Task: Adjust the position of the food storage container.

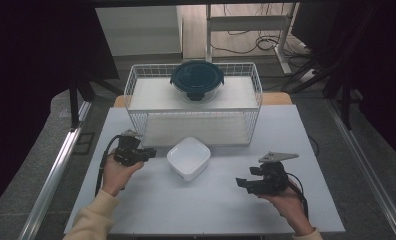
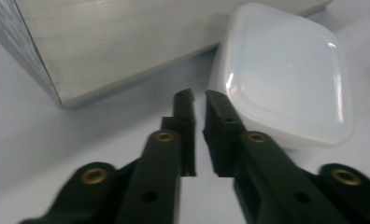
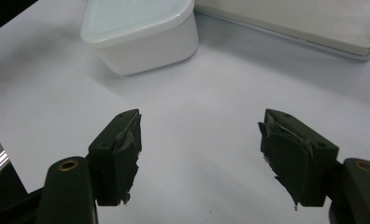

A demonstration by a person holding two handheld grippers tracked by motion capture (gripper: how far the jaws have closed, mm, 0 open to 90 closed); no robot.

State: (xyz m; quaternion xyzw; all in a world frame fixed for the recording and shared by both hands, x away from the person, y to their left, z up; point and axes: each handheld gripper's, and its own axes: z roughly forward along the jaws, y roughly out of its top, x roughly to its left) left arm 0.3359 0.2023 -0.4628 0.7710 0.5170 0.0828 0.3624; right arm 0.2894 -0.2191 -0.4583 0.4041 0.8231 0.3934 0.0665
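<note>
Two tongs in my hands, both low over the white table [image 1: 216,210]. Nearest, at right: my right gripper [image 1: 243,183], jaws spread wide, nothing between them, pointed left toward the white lidded container [image 1: 188,158]. At left, a little farther: my left gripper [image 1: 151,152], jaws drawn almost together with a narrow gap, empty, tips just beside the container's left edge. The container sits mid-table, lid on, just in front of the wire basket [image 1: 193,110]. Farther still, a dark-lidded glass bowl [image 1: 197,80] rests on the basket's upper shelf. Judgement: to grip well, I should spread the left jaws first, then close on the container's rim squarely from both sides, keeping it level.
</note>
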